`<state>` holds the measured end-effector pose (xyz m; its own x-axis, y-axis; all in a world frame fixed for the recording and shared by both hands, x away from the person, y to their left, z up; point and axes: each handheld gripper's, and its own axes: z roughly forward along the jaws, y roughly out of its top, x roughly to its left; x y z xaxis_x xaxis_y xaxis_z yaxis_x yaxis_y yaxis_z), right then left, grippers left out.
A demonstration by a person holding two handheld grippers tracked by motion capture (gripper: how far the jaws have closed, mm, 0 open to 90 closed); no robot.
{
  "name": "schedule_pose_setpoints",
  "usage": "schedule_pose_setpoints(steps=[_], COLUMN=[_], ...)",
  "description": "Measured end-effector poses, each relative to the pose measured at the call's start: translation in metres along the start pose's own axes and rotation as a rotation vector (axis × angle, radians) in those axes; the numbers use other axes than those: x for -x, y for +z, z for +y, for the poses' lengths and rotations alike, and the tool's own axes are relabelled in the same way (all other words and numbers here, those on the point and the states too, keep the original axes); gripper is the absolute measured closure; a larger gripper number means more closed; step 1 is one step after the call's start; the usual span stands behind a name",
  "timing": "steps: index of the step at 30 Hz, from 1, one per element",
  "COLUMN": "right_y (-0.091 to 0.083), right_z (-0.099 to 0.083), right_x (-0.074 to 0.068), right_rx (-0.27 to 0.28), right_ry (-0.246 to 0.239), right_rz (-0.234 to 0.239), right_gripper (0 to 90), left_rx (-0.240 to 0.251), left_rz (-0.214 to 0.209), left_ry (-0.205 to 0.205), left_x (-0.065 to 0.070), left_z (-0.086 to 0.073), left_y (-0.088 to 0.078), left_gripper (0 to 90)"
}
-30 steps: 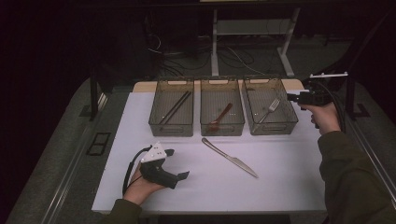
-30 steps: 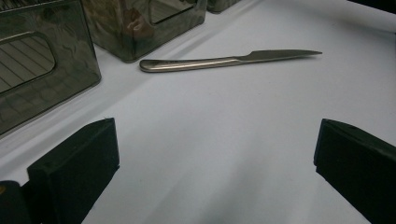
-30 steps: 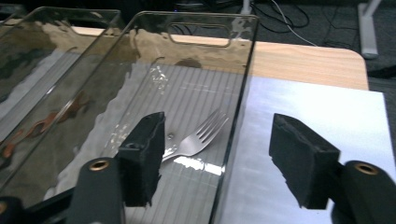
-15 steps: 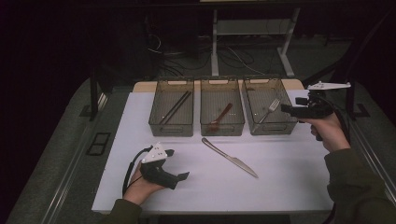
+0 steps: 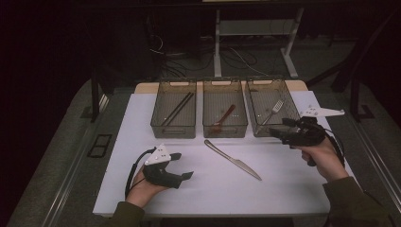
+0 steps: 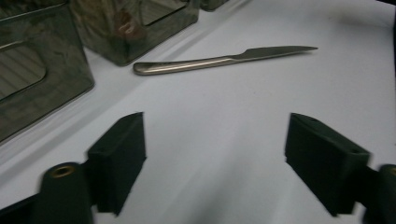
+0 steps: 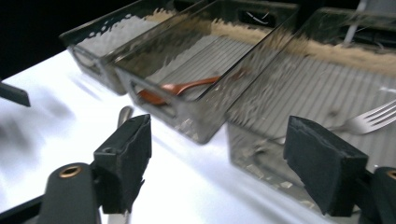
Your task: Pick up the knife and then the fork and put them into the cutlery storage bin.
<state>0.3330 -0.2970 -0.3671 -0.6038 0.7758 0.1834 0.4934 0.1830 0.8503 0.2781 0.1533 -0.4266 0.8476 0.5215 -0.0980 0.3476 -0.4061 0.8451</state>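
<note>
A steel table knife [image 5: 232, 160] lies slantwise on the white mat, in front of the middle bin. My left gripper [image 5: 182, 165] rests low on the mat to the knife's left and points at it; in the left gripper view the knife [image 6: 219, 60] lies beyond my gripper [image 6: 215, 158]. Its jaws have just been closing and stand open with nothing between them. My right gripper [image 5: 280, 129] hovers at the near corner of the right bin [image 5: 288, 97], which holds a fork [image 5: 273, 111]. Its jaws have just been opening and are empty [image 7: 219, 163].
Three clear bins stand in a row at the back of the mat. The left bin [image 5: 158, 113] holds dark chopsticks [image 5: 177, 109], and the middle bin [image 5: 208, 106] holds a brown spoon [image 5: 223, 118]. The white mat [image 5: 283, 189] is bare in front of the knife.
My right hand has pulled back from beside the right bin toward its near front corner. The left hand and the knife have stayed where they were.
</note>
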Motion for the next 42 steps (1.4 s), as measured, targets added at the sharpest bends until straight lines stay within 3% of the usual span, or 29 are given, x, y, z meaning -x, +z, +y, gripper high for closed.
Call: schedule_pose_setpoints(steps=[8,14,22,28,33,34,37,38,42], right_y=[0.014,0.018,0.021,0.020,0.018,0.018,0.018,0.018,0.018], right_z=[-0.039,-0.061,-0.071,-0.072,-0.071,-0.071,-0.071,-0.071,-0.071], right_x=[-0.020,-0.029,-0.032,-0.029,-0.027,-0.027,-0.026,-0.026,-0.026], right_rx=[-0.044,-0.059,-0.073,-0.071,-0.060,-0.059,-0.060,-0.060,-0.058], right_ry=[-0.035,-0.044,-0.052,-0.050,-0.040,-0.037,-0.041,-0.039,-0.039], right_rz=[-0.008,-0.001,0.025,0.029,0.032,0.033,0.029,0.029,0.026], right_gripper=[18.8,18.4,18.4,18.4,18.5,18.4,18.5,18.4,18.5], left_rx=[-0.048,-0.083,-0.149,-0.252,-0.303,-0.300,-0.305,-0.318,-0.305], left_rz=[-0.029,-0.031,-0.016,0.005,-0.018,-0.031,-0.053,-0.057,-0.090], left_ry=[0.024,0.065,0.135,0.154,0.145,0.119,0.125,0.147,0.113], left_x=[-0.004,-0.009,-0.016,-0.019,-0.025,-0.024,-0.021,-0.021,-0.020], left_z=[0.019,0.043,0.077,0.079,0.075,0.074,0.073,0.072,0.066], left_y=[0.020,0.051,0.114,0.147,0.145,0.143,0.139,0.137,0.130], left_gripper=[63.4,87.8,88.8,88.8,89.0,89.0,89.0,89.0,89.0])
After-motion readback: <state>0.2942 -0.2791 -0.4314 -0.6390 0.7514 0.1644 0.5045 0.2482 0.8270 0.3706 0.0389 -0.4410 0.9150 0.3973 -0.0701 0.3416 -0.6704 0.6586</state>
